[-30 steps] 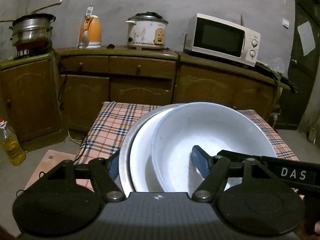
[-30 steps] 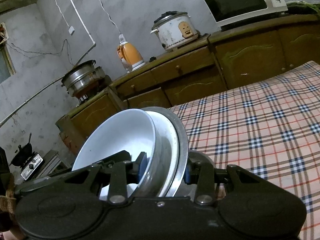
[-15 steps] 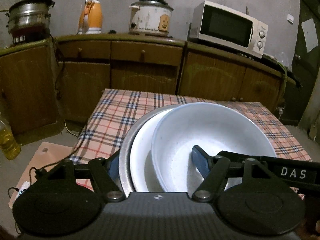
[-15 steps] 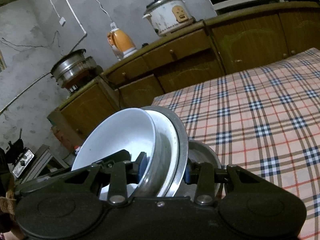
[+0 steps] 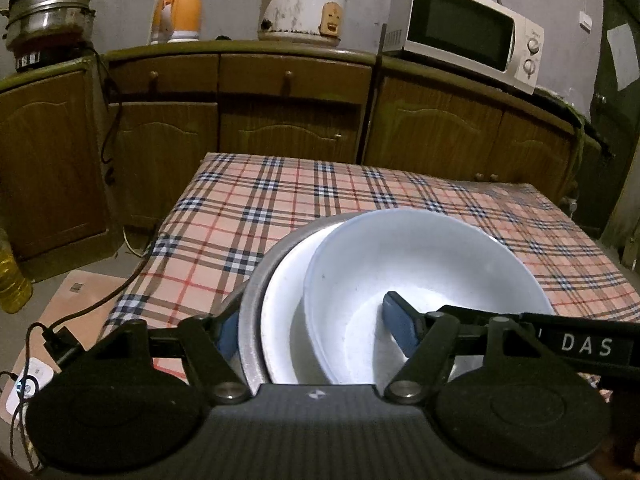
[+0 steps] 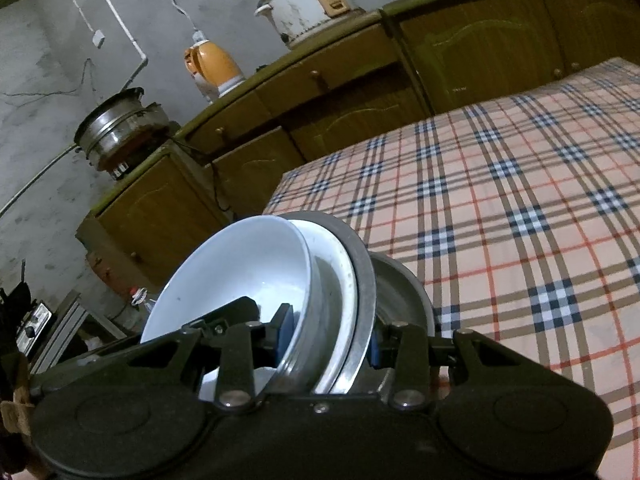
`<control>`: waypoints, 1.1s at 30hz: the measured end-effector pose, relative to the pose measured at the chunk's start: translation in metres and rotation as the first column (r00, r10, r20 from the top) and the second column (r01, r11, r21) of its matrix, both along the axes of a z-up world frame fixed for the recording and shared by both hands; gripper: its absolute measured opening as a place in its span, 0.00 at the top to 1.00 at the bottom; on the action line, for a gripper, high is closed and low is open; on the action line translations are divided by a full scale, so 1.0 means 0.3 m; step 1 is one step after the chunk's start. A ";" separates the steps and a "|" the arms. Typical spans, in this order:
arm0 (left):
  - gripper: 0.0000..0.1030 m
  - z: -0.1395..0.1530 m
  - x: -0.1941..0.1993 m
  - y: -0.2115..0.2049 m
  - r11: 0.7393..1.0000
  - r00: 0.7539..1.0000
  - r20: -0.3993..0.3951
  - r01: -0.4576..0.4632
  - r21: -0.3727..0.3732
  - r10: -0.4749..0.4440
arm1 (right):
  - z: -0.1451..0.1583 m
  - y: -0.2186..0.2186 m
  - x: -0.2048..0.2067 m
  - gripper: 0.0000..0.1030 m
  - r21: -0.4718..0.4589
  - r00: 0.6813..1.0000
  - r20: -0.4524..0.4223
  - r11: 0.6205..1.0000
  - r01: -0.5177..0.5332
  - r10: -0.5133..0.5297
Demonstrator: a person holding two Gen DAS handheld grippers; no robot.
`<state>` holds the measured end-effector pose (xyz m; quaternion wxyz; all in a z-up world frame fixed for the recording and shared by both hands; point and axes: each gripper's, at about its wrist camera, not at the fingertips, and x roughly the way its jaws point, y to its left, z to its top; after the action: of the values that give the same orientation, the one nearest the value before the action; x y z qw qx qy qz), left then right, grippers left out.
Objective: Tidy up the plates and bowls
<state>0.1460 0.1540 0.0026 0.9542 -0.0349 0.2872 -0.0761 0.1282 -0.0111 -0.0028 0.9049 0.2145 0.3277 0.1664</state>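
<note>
Dishes were held as one nested stack by both grippers above the near edge of the table [image 5: 280, 200], which was covered in a pink checked cloth. The white bowl [image 5: 424, 264] sat innermost, inside a white plate [image 5: 282, 304], which sat inside a metal plate [image 5: 250, 308]; from the right wrist view a further metal bowl [image 6: 400, 292] showed behind them. The left gripper [image 5: 316, 330] pinched the stack, one blue pad inside the white bowl and the other on the outside of the metal plate. The right gripper [image 6: 330, 330] clamped the same stack on edge, one pad inside the white bowl and the other behind the metal plate. Beyond the table stood brown cabinets [image 5: 288, 120] bearing a microwave [image 5: 468, 32], a rice cooker [image 5: 302, 10], an orange kettle [image 5: 180, 12] and a steel pot [image 5: 50, 8]
</note>
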 end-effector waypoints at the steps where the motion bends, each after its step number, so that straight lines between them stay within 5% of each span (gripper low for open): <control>1: 0.29 -0.008 0.002 -0.001 1.000 1.000 0.001 0.001 0.002 -0.001 | -0.009 -0.001 0.005 0.56 0.001 1.000 -0.003 1.000 0.001 -0.001; 33: 0.30 -0.137 0.107 0.002 1.000 0.997 -0.081 -0.002 0.013 0.003 | -0.174 -0.003 0.116 0.55 0.022 0.995 -0.104 1.000 0.002 0.000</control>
<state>0.1781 0.1545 -0.0386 0.9421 -0.0323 0.3259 -0.0715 0.1630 -0.0121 -0.0550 0.8843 0.2330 0.3724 0.1584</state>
